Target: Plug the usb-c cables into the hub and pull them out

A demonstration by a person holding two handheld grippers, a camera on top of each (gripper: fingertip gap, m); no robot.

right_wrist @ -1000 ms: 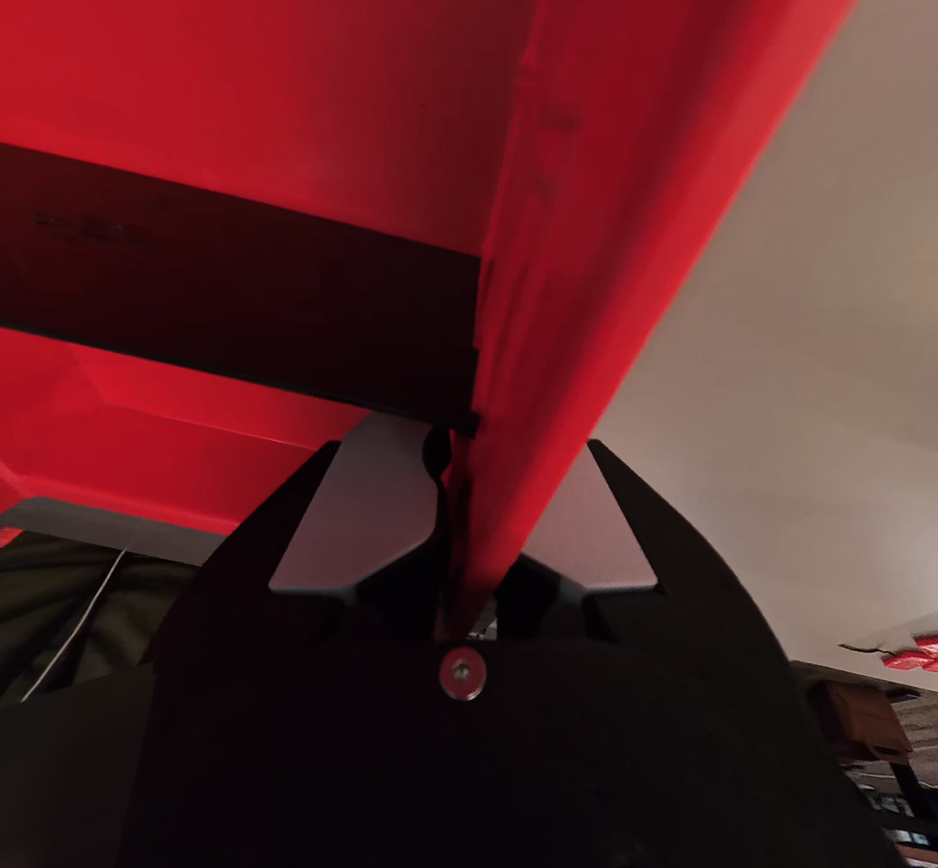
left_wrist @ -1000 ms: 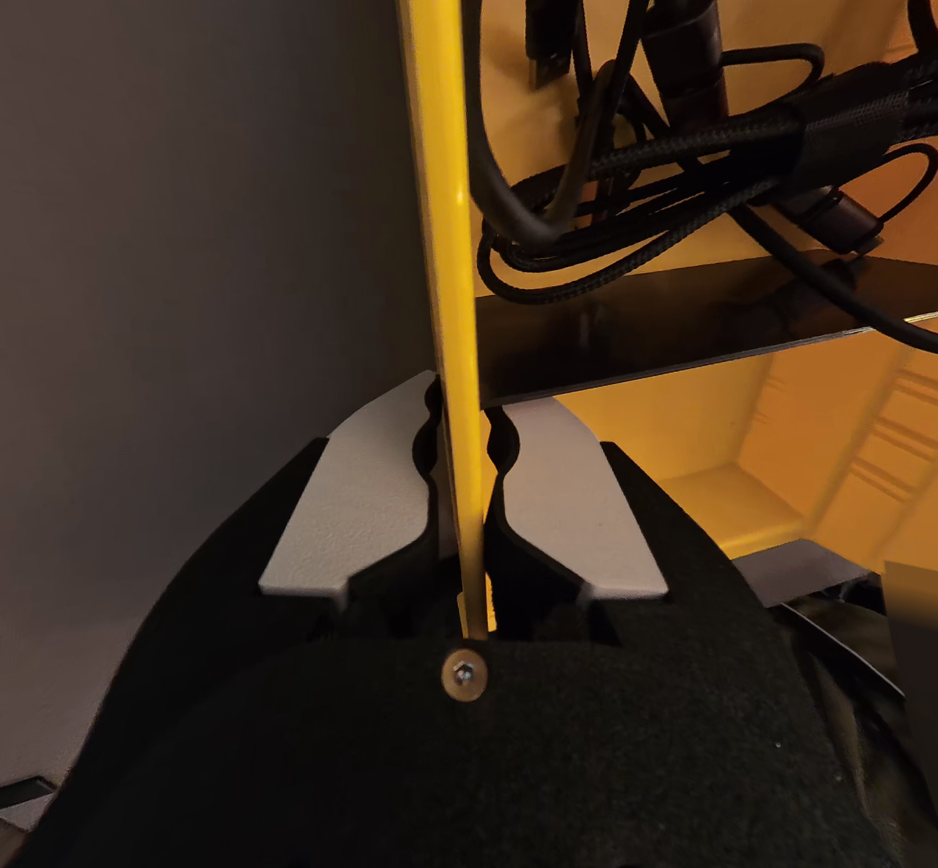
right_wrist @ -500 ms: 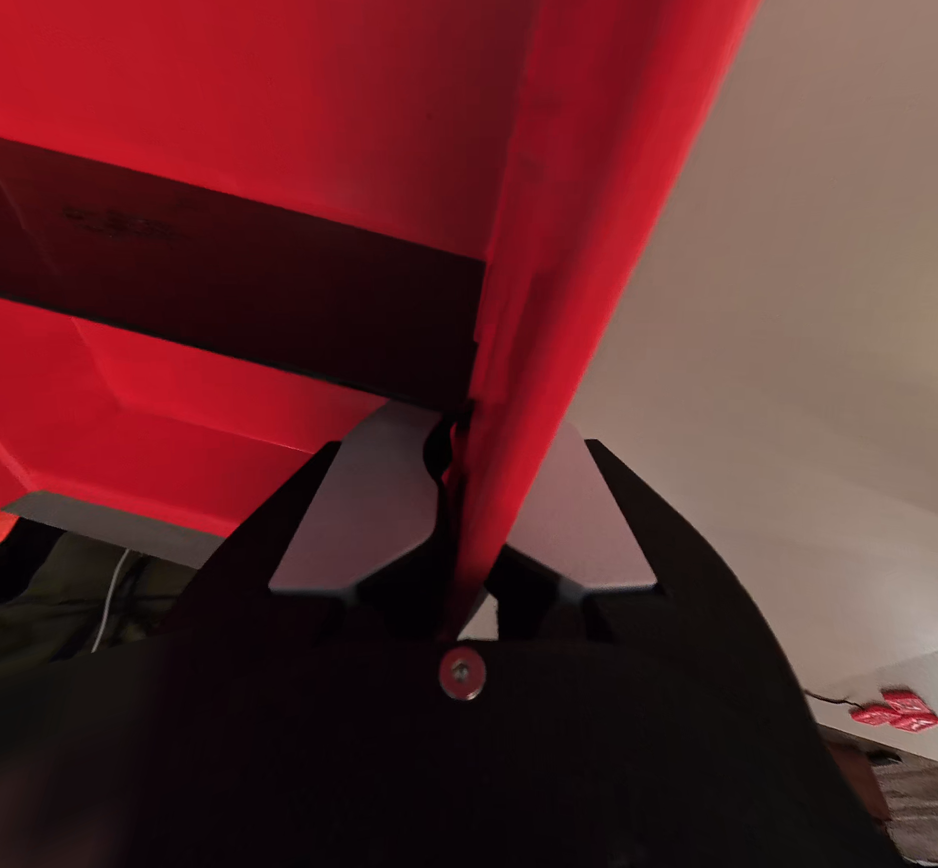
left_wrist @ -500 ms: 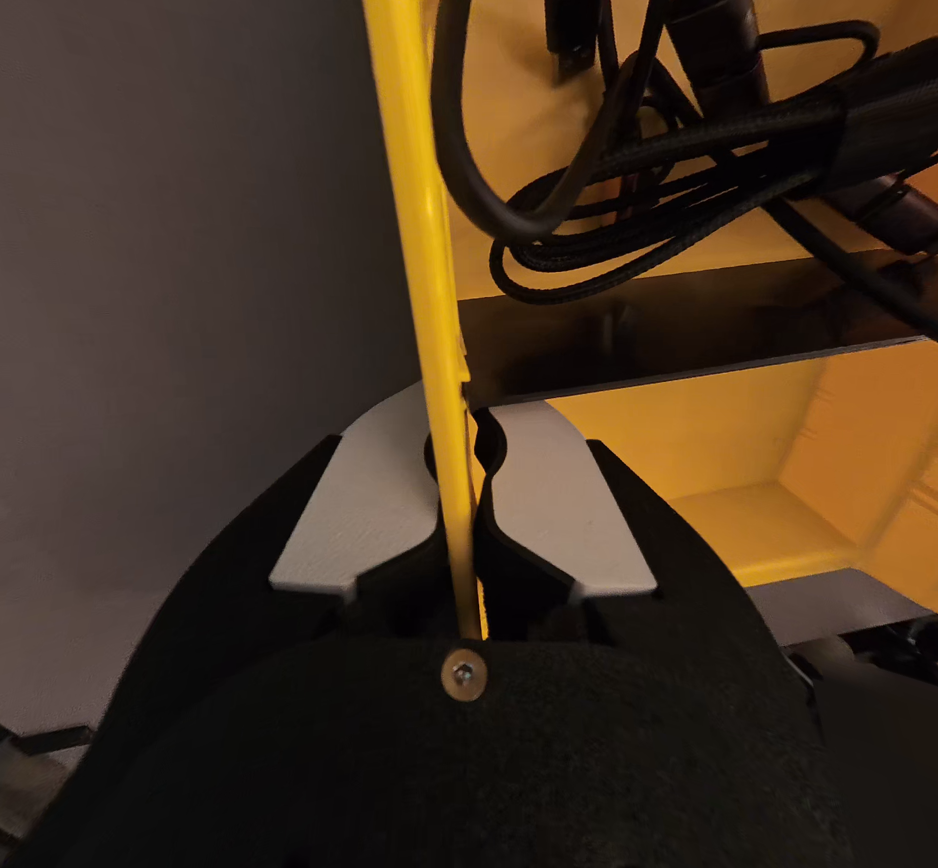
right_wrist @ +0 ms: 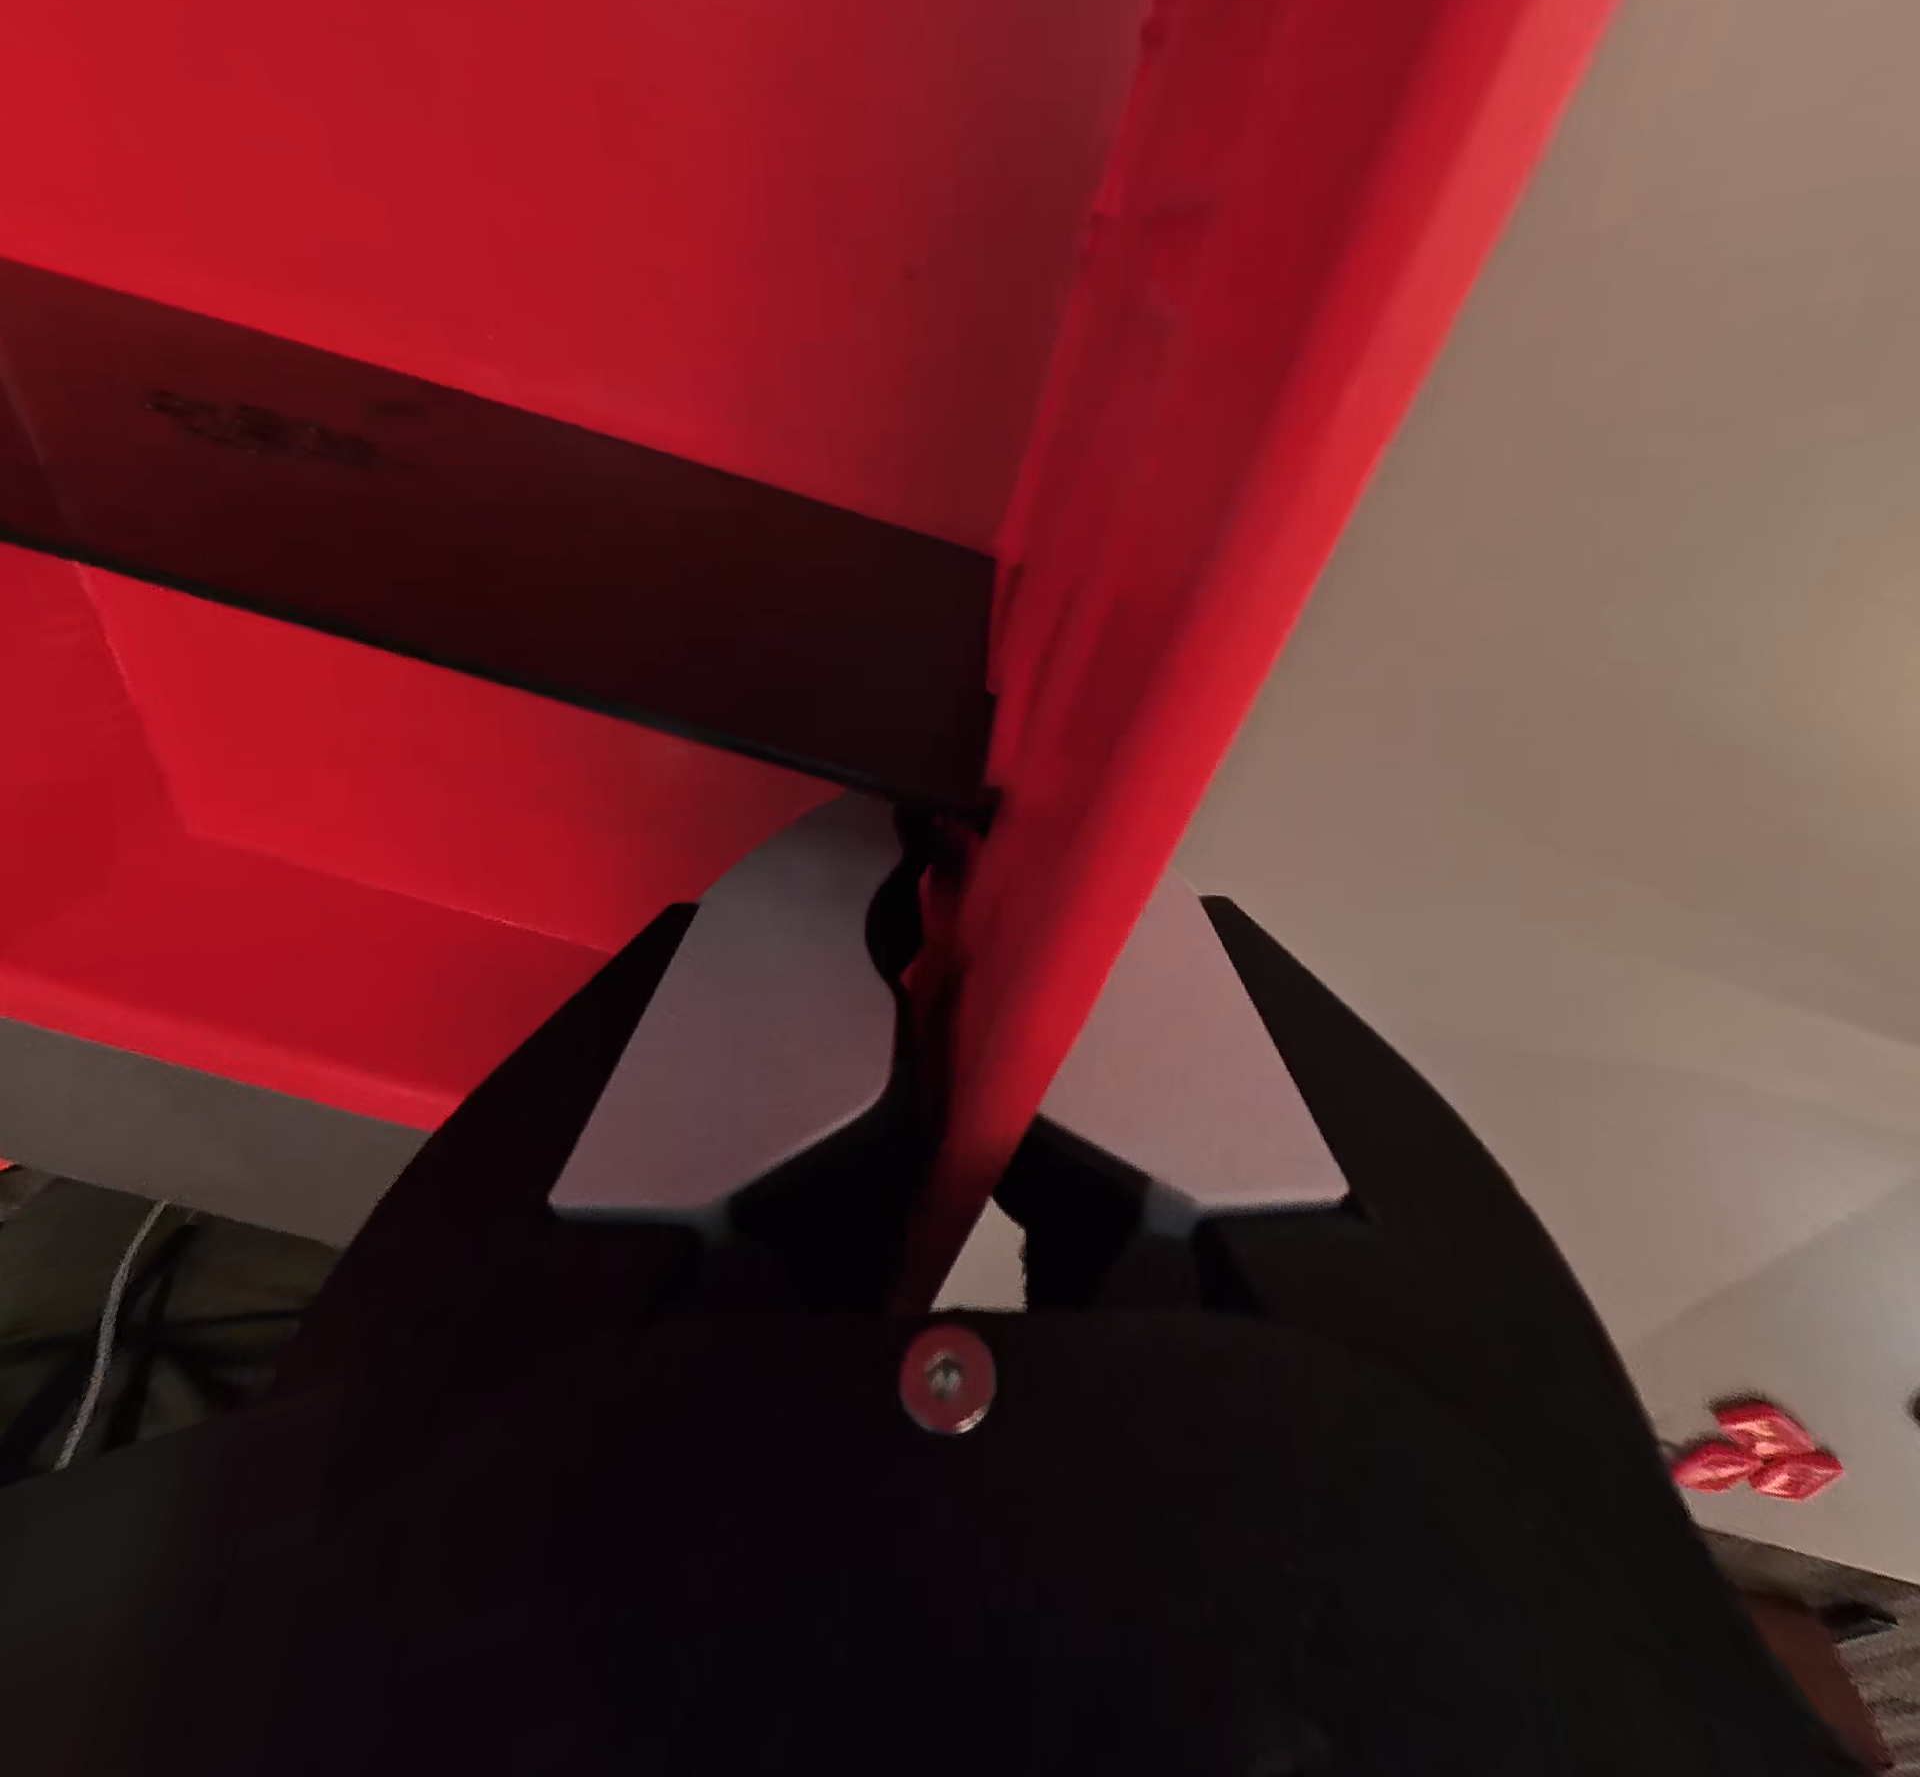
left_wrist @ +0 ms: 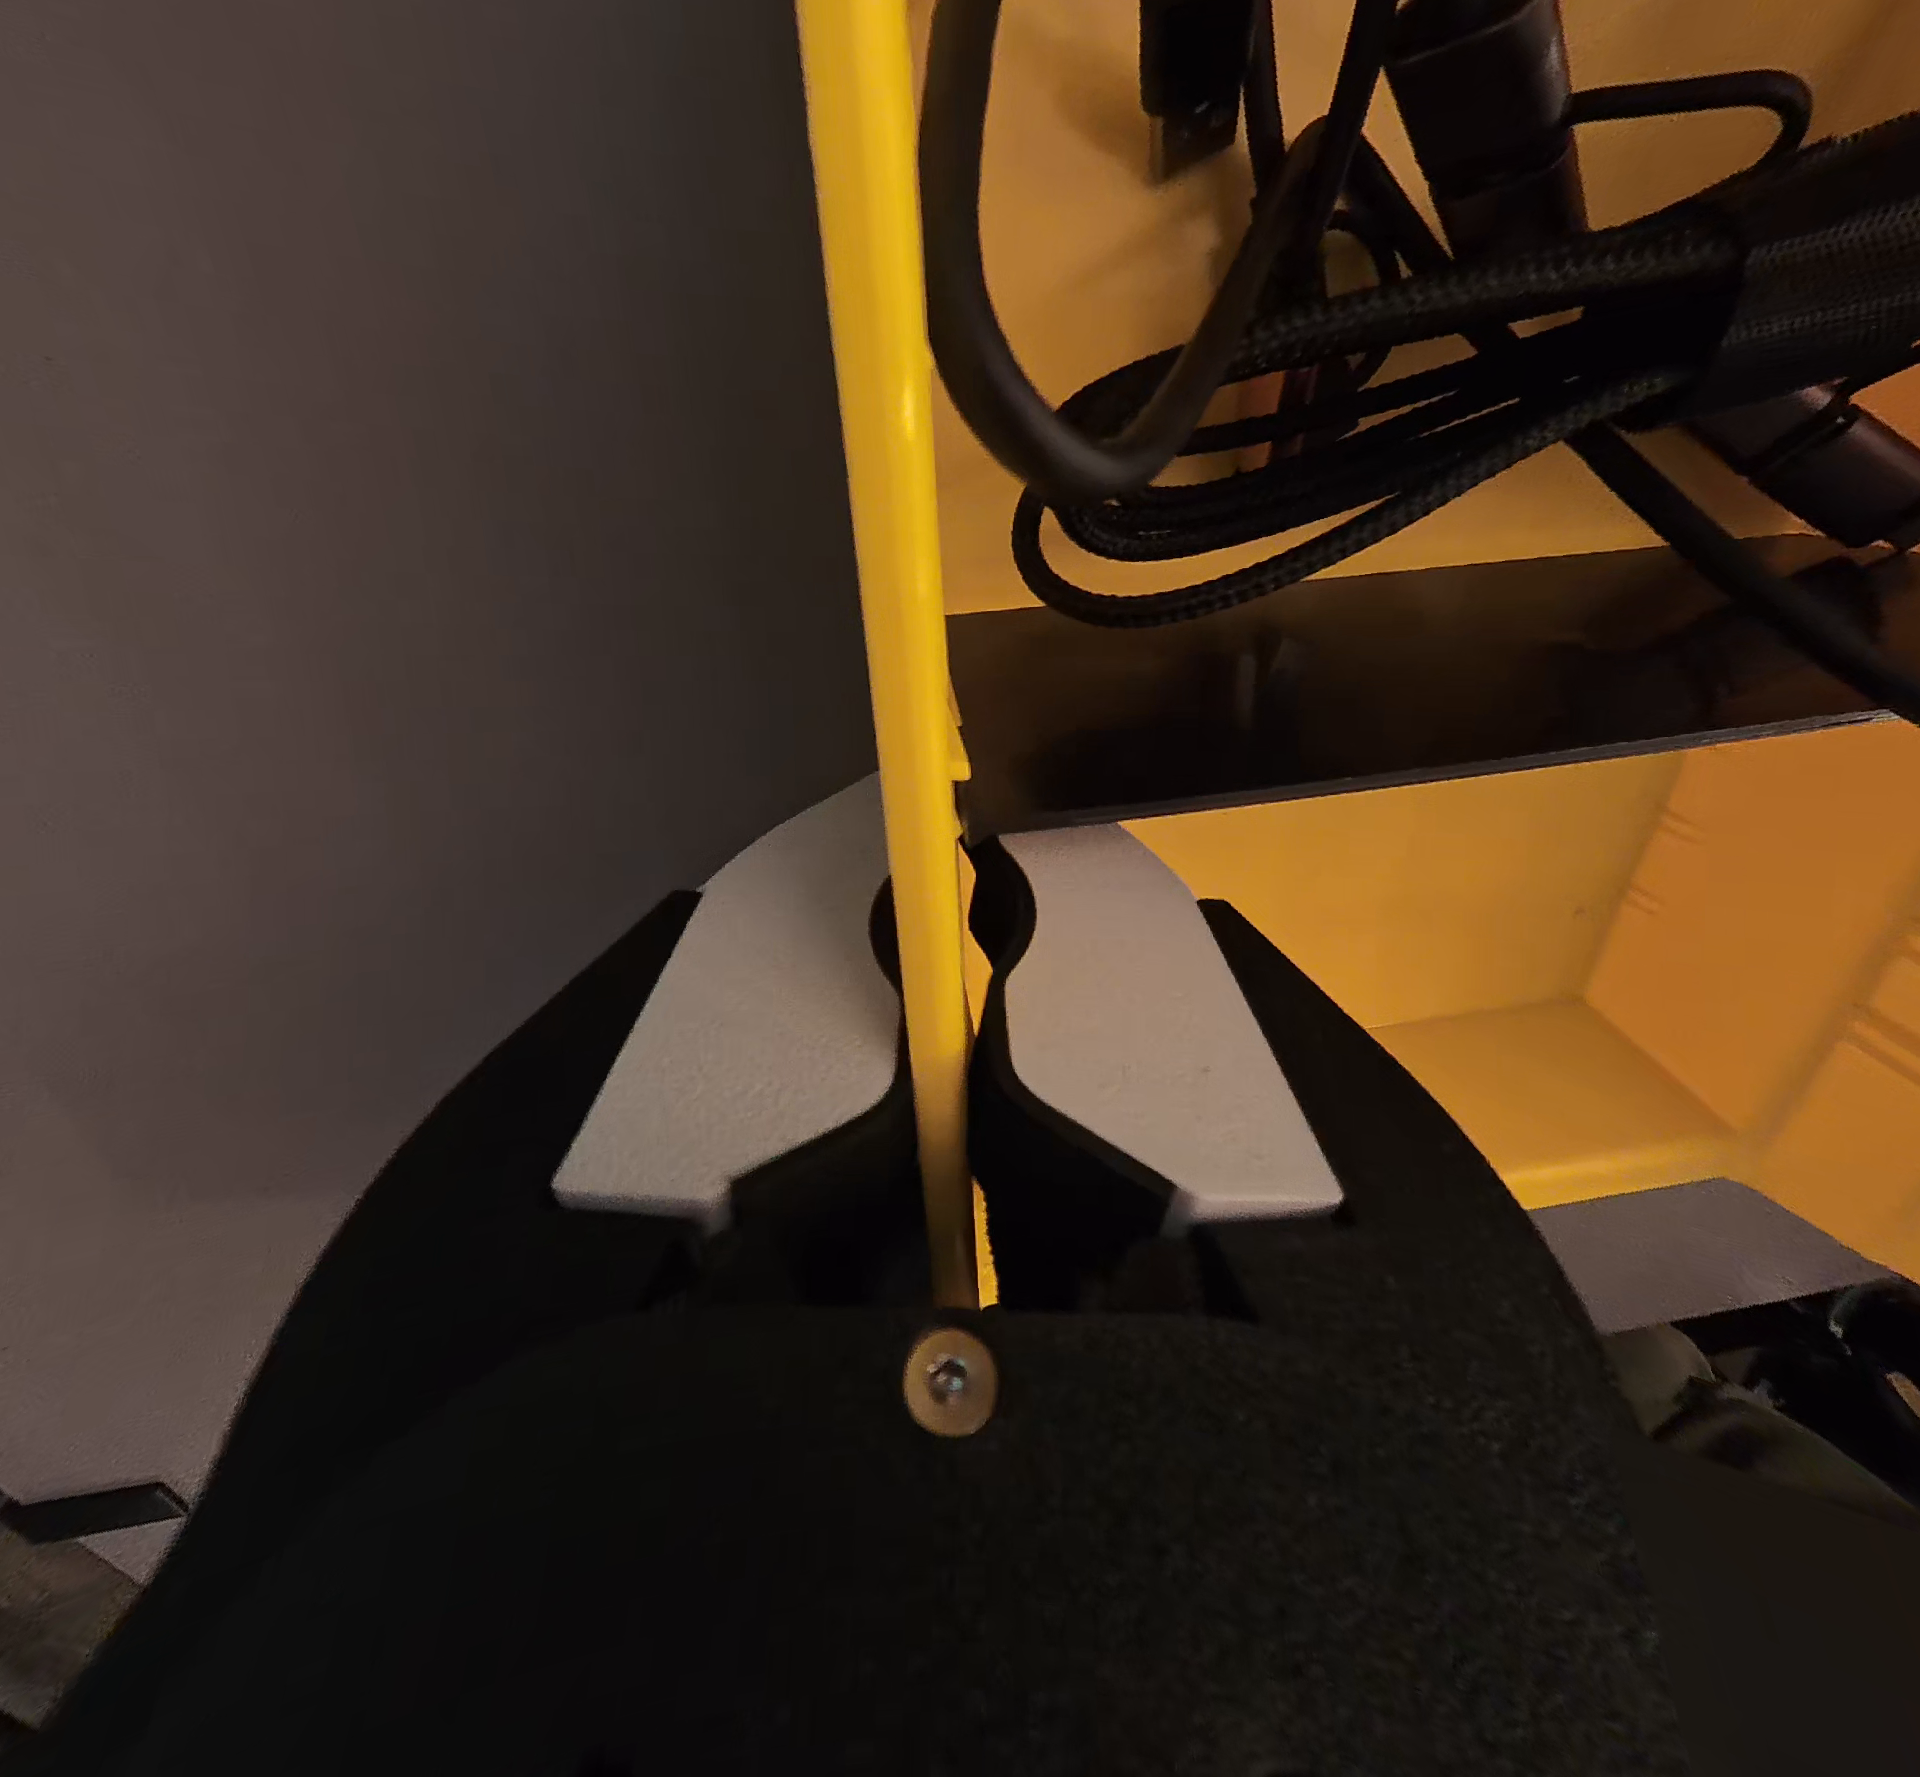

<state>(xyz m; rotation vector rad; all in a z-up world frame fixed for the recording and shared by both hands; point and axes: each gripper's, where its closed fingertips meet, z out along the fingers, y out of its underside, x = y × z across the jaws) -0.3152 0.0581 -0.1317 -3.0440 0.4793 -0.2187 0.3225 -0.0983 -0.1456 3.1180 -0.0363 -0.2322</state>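
Note:
My left gripper [left_wrist: 940,906] is shut on the side wall of a yellow bin [left_wrist: 873,480]. Inside the bin lies a tangle of black cables [left_wrist: 1351,439], some braided, with a plug [left_wrist: 1190,96] showing near the top. A black divider plate [left_wrist: 1351,688] crosses the bin just past the fingertips. My right gripper [right_wrist: 961,906] is shut on the side wall of a red bin [right_wrist: 1195,480]. That bin has its own black divider plate [right_wrist: 520,564], and the part in view holds nothing. No hub shows in either view.
A grey surface [left_wrist: 364,480] lies left of the yellow bin. A light beige surface [right_wrist: 1610,688] lies right of the red bin, with small red objects [right_wrist: 1756,1473] at its lower right edge. Dark clutter shows at the lower corners of both views. About 65 cm separates my left fingertips from my right.
Both bins have shifted a little in view while the grippers keep their hold. The yellow wall has tilted, and the cables sit slightly lower and to the right. The red objects moved left.

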